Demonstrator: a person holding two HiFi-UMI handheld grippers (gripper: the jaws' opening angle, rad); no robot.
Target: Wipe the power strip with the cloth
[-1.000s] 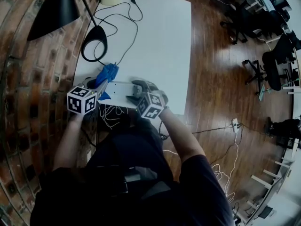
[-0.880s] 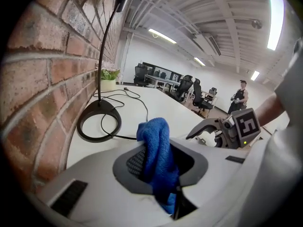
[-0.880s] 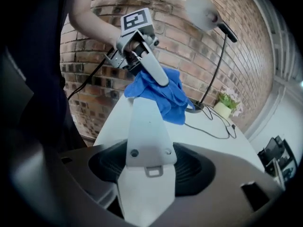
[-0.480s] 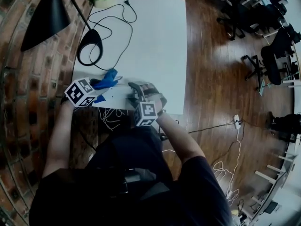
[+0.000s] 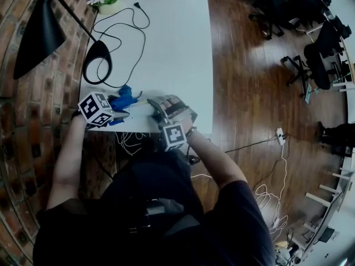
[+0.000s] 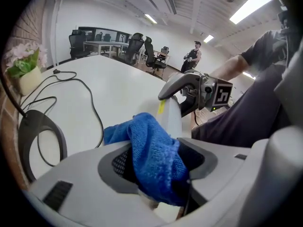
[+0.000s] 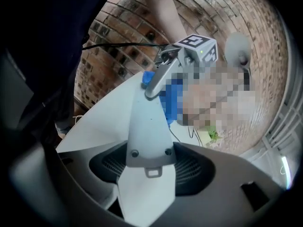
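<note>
The power strip (image 7: 146,131) is clamped between the closed jaws of the right gripper (image 7: 147,174). Its pale underside, with two screws and a hanging slot, is turned toward that gripper's camera, and its length runs straight away from the jaws over the near edge of the white table (image 5: 177,49). At the strip's far end sits the left gripper (image 6: 156,174). Its jaws have just been opening and now stand wide apart, with the blue cloth (image 6: 154,155) bunched loosely in the gap between them rather than pinched. Seen from the left gripper, the strip rises just behind the cloth with a yellow label on its side, but whether strip and cloth touch cannot be told. Beyond the left gripper's jaws and off to their left, the round black lamp base (image 6: 35,120) rests on the table. A thin black cable (image 6: 97,122) loops past it and on across the tabletop. Farther along, at the far left corner of the table against the brick wall, a small pale pot (image 6: 31,79) holds pink flowers (image 6: 21,58) with green leaves. Farthest off, past the end of the table, are black office chairs (image 6: 137,44) and a standing person (image 6: 193,56).
</note>
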